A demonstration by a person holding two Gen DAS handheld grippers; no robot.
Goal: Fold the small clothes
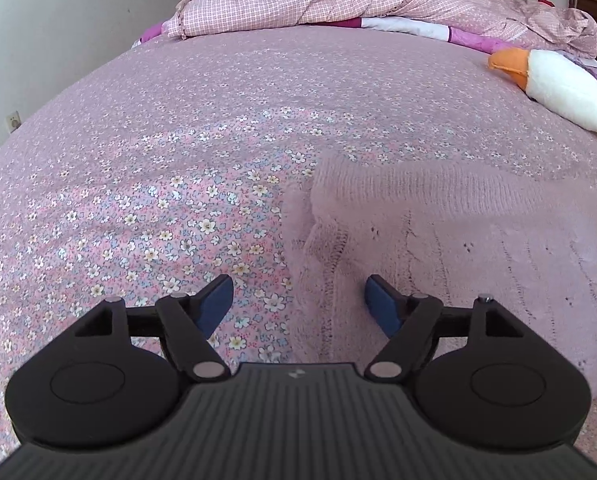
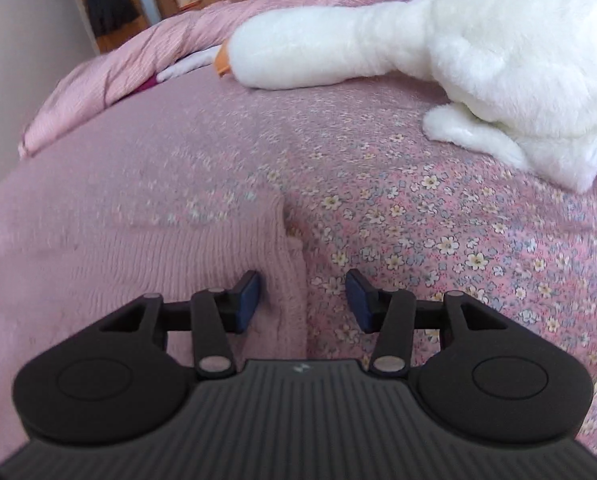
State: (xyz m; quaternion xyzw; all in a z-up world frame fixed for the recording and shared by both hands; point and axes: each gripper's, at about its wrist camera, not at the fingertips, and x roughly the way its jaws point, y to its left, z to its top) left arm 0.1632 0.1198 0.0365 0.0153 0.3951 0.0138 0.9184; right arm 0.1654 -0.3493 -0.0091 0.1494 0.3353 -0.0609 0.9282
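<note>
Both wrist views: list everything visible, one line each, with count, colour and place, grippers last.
Knit sweater: one, pale pink, flat on the bed just ahead of both grippers.
Bedsheet: one, pink with small white flowers, covering the bed.
Quilt: one, pink checked, bunched at the far end.
Plush goose: one, white with orange beak, lying on the bed's right side.
Wall socket: one, white, left wall.
Left gripper: black, blue pads, jaws open astride the sweater's left edge.
Right gripper: black, blue pads, jaws open astride its right edge.
</note>
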